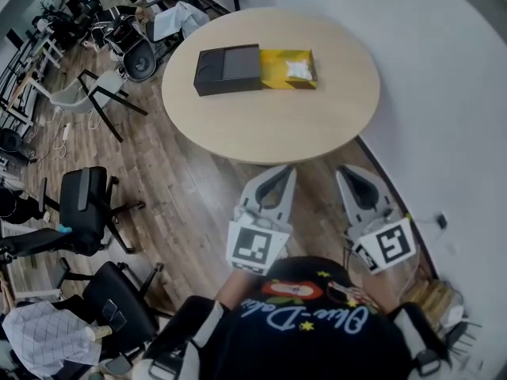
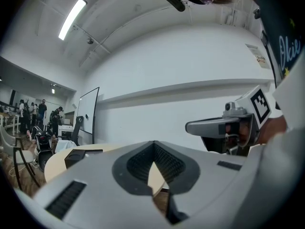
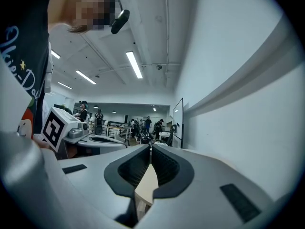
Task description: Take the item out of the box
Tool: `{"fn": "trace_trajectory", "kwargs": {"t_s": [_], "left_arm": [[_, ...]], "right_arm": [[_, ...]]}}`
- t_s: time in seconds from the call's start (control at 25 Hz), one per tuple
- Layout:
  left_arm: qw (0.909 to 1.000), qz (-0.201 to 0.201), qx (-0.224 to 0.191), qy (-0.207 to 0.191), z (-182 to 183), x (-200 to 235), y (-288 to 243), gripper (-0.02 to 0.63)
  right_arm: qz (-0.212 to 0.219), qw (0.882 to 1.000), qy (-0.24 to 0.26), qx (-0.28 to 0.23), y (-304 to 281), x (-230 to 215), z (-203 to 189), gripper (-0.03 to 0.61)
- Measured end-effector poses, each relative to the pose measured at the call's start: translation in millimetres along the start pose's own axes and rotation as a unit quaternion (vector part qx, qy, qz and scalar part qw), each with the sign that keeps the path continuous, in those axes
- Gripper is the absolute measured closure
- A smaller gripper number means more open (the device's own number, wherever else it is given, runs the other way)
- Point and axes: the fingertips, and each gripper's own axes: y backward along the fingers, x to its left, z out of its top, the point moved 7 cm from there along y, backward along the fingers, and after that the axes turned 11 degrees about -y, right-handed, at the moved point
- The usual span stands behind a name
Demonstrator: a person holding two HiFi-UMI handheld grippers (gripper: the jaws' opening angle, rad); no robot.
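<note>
A dark grey flat box (image 1: 228,69) lies on the round wooden table (image 1: 269,125), towards its far side. A yellow package (image 1: 290,68) with a white patch on top adjoins the box's right end. Both grippers hang below the table's near edge, close to the person's body and well short of the box. My left gripper (image 1: 283,170) is shut with nothing in it, and so is my right gripper (image 1: 347,171). In the left gripper view the jaw tips (image 2: 152,144) meet and the box (image 2: 78,156) shows low at left. The right gripper's tips (image 3: 150,149) also touch.
Several black office chairs (image 1: 87,204) stand on the wooden floor left of the table. A white wall (image 1: 451,93) runs close along the right. A whiteboard (image 2: 87,116) and people stand far off in the room.
</note>
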Motion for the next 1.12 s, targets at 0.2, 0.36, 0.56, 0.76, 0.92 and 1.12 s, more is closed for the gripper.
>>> {"fn": "trace_trajectory", "kwargs": {"t_s": [0.2, 0.36, 0.56, 0.76, 0.92, 1.12], "left_arm": [[1.0000, -0.005, 0.007, 0.003, -5.9, 3.0, -9.5, 0.625], [0.9999, -0.002, 0.014, 0.003, -7.0, -0.2, -16.9, 0.624], [0.9994, 0.018, 0.028, -0.010, 0.6, -0.9, -27.7, 0.625], [0.9980, 0.053, 0.027, -0.020, 10.0, 3.6, -50.0, 0.624], [0.9955, 0.082, 0.035, -0.031, 15.5, 7.1, -69.6, 0.624], [0.9919, 0.111, 0.051, -0.035, 16.0, 12.0, -99.4, 0.625]], "right_arm": [[-0.008, 1.000, -0.006, 0.002, -5.6, -8.8, -6.2, 0.580], [-0.004, 1.000, -0.011, 0.006, -8.9, -19.2, -7.2, 0.580], [0.025, 0.999, -0.021, -0.001, -21.4, -37.0, -1.3, 0.580], [0.070, 0.997, -0.021, -0.001, -50.9, -59.6, 11.7, 0.580], [0.098, 0.995, -0.018, 0.001, -64.3, -83.3, 17.8, 0.580], [0.130, 0.991, -0.019, 0.006, -83.2, -113.7, 20.1, 0.580]]}}
